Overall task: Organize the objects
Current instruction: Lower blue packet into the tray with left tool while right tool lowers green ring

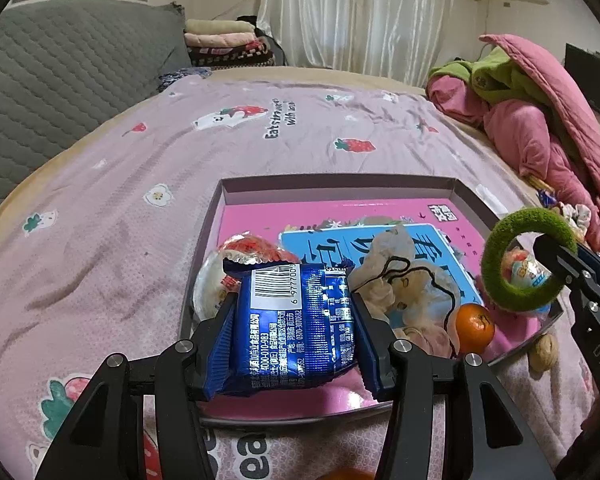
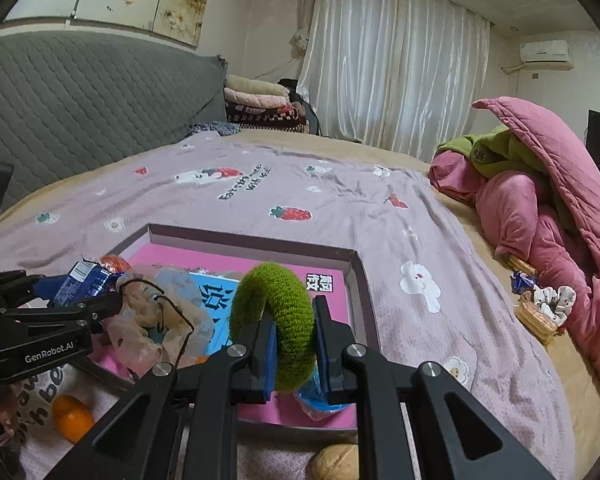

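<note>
On strawberry-print bedspread point(image 1: 140, 160), shallow box lid point(image 1: 340, 184) is set; blue snack packet point(image 1: 296, 320) clamped by left gripper point(image 1: 296, 332), green scrunchie point(image 2: 276, 320) by right gripper point(image 2: 294, 344); packet's far side hidden.

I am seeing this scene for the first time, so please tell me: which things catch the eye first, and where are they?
The left tool grips a shiny blue snack packet above the near end of a shallow box on the bed. The right tool pinches a fuzzy green ring over the same box. Inside lies a crumpled plastic bag, with an orange beside it.
</note>
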### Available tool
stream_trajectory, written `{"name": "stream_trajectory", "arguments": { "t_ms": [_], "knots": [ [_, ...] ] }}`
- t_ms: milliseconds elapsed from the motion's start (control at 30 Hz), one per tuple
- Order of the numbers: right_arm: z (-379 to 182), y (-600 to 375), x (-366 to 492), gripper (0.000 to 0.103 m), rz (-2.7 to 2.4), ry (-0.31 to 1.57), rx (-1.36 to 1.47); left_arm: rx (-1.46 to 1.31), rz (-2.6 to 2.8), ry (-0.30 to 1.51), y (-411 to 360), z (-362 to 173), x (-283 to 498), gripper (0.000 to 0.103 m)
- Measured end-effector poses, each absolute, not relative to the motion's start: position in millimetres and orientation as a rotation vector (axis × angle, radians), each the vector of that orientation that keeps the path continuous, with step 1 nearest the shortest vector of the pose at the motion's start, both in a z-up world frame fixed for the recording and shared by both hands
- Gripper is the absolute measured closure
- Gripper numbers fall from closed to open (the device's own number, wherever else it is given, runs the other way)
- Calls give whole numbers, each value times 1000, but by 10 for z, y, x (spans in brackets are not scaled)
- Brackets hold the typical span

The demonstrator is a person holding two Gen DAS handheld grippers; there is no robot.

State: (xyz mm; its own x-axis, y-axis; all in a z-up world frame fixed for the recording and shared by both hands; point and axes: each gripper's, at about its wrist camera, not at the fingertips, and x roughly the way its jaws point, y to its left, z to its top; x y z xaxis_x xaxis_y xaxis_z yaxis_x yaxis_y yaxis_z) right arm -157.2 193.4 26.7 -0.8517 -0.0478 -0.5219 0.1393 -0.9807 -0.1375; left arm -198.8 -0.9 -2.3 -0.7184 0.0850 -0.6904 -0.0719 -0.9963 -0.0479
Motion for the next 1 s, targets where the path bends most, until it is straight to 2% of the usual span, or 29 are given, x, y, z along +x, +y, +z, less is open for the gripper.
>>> {"name": "stream_trajectory", "arguments": {
  "t_ms": [367, 1000],
  "knots": [
    [125, 1881, -1635, 86, -2906, 345, 897, -1179, 2808, -39, 24, -97, -2008, 49],
    [9, 1870, -1665, 87, -2866, 355, 975, -1270, 2779, -63, 45, -237, -2080, 49]
  ]
}}
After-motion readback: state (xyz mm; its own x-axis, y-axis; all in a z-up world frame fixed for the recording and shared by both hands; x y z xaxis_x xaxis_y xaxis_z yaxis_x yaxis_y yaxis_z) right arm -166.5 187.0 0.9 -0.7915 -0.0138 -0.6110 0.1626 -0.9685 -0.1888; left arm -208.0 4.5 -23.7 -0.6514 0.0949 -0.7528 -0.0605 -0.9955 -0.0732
